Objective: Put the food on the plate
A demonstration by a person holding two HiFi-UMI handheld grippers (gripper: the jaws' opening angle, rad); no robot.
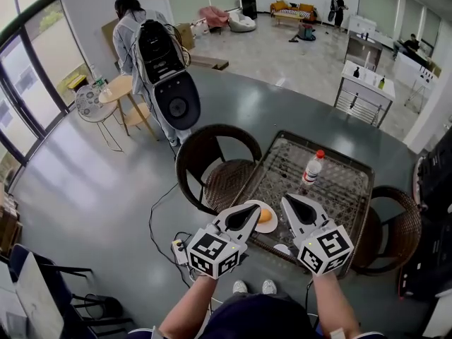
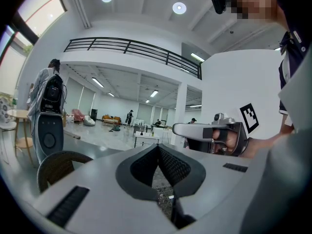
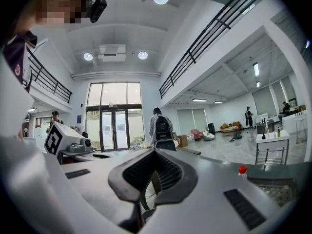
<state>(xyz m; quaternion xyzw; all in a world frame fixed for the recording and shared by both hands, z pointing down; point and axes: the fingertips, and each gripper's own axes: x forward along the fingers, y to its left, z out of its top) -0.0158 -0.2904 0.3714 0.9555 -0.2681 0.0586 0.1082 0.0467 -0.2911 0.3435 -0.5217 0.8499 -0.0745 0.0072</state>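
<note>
Orange food (image 1: 265, 215) sits on plate (image 1: 272, 225), lower centre; left tool (image 1: 248, 210) & right tool (image 1: 289, 203) pressed together, empty. Task prob. done.

Left gripper (image 1: 248, 212) covering left side of plate (image 1: 271, 227), overlapping edge of food (image 1: 267, 215). Small white thing (image 1: 281, 248) at bench (image 1: 339, 182) edge showing too small for identifying.

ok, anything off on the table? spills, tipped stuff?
Nothing stands out. The bottle stands upright on the table, the orange food sits on the plate near its front edge, no spill. The left tool and right tool are shut, empty.
</note>
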